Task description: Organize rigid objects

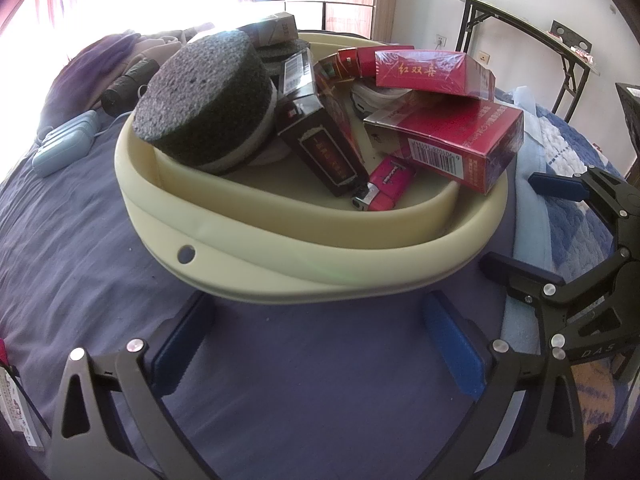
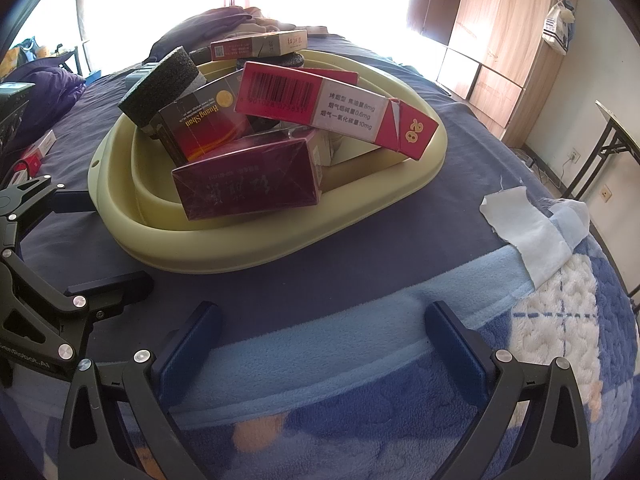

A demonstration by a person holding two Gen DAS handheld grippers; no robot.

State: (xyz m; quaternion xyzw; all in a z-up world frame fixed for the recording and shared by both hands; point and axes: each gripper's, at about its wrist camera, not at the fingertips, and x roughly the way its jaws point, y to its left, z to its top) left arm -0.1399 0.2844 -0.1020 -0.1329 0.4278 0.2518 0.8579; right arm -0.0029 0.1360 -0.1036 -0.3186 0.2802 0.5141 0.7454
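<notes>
A cream basin sits on a blue bedsheet, piled with several red cigarette boxes, a dark foam puck and a pink lighter. My left gripper stands open just in front of the basin's near wall, empty; it also shows at the left of the right wrist view. My right gripper is open and empty over the bed's light-blue blanket edge, short of the basin; in the left wrist view it is at the right.
A fleece blanket covers the bed's near right. A pale blue case and a black roll lie left of the basin beside piled clothes. A folding table and a wardrobe stand by the wall.
</notes>
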